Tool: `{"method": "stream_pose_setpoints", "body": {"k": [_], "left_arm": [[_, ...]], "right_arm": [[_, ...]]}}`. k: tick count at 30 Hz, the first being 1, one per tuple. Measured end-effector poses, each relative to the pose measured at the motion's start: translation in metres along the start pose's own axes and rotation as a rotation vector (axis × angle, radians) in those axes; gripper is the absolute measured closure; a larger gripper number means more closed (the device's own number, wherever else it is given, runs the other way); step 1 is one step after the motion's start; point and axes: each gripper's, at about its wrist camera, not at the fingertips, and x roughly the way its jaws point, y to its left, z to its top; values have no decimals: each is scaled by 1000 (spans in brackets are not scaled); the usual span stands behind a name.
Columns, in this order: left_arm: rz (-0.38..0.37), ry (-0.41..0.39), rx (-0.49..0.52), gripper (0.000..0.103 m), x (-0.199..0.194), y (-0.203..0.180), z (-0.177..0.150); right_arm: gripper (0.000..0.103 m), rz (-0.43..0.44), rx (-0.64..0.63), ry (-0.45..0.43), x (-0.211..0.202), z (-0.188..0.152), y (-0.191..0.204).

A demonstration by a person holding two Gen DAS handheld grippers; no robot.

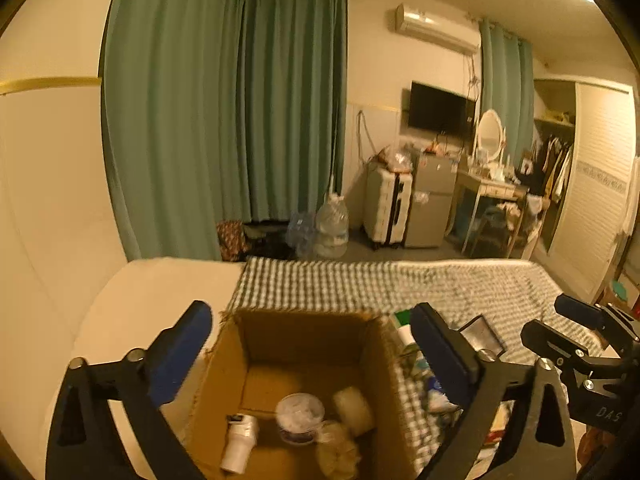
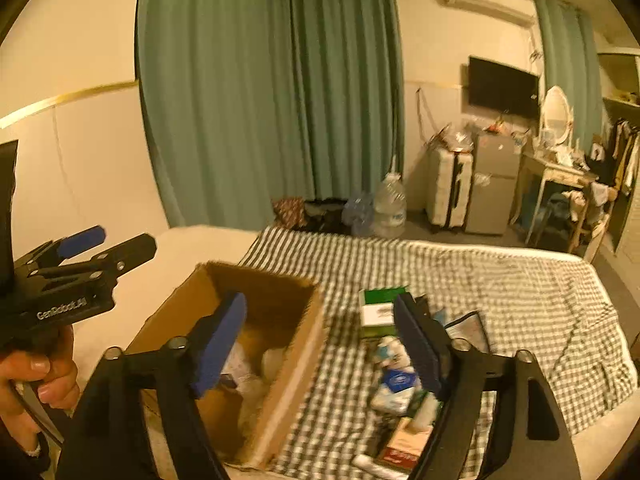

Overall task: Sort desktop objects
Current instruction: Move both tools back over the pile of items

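Observation:
An open cardboard box (image 1: 304,336) stands on the bed at the edge of a checked cloth (image 2: 500,292). In it lie a white bottle (image 1: 240,444), a round tub (image 1: 300,416), a pale roll (image 1: 354,404) and a crumpled wrapper (image 1: 338,452). My left gripper (image 1: 310,316) hangs over the box, open, with nothing between its blue pads. My right gripper (image 2: 320,300) is open and empty above the gap between the box (image 2: 296,360) and a pile of small things. The pile includes a green-white carton (image 2: 378,308), blue-white packets (image 2: 396,384) and a red box (image 2: 404,444).
Bare white mattress (image 1: 140,292) lies left of the box. A hand (image 2: 44,376) holds the left gripper (image 2: 88,248) at the left edge. Beyond the bed are green curtains (image 1: 224,112), water jugs (image 1: 332,224), a suitcase (image 1: 386,208), a small fridge (image 1: 430,200) and a cluttered dressing table (image 1: 492,188).

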Motion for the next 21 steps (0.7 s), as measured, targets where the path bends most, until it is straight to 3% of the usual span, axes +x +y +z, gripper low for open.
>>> {"method": "stream_pose_setpoints", "body": {"k": [5,11,17,21], "left_arm": [[-34,-33,-31,0,-15,-31,6],[-77,6,-39,0,-4,-73,0],[-66,30,18,0,11,-107,-10],[-79,90,42,0,27,-128,-23]], "right_arm": [[10,-32,3,-48,-29,5,-31],[0,-100,7,-68,-53,3,-71],[0,-166,33,-86,-63,-7,-116],[0,-190,34,-82,-60,-19,-137]]}}
